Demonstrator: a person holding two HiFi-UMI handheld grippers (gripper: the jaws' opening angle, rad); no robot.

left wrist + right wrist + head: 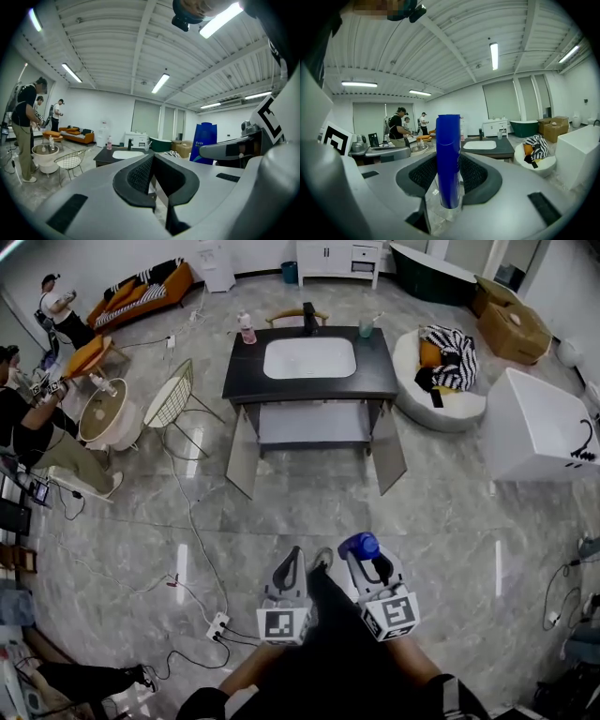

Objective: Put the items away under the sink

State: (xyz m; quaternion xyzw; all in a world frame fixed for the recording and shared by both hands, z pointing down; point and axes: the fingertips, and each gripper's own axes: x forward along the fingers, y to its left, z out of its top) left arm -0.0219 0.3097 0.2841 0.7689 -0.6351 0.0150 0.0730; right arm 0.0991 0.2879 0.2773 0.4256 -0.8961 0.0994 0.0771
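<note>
A black-topped sink vanity (309,362) with a white basin stands several steps ahead, both lower doors (242,454) swung open on a pale shelf (311,423). It also shows far off in both gripper views (485,146). A pink bottle (247,329), a black tap (309,317) and a cup (366,327) stand on the top. My right gripper (367,559) is shut on an upright blue bottle (448,159), held low near my body. Beside it, my left gripper (291,568) is shut with nothing between its pads.
White cables and a power strip (217,624) lie on the floor to my left front. A wire chair (173,399) and a round table (103,413) stand left of the vanity, with people beyond. A white bean bag (441,371) and a white tub (539,427) sit on the right.
</note>
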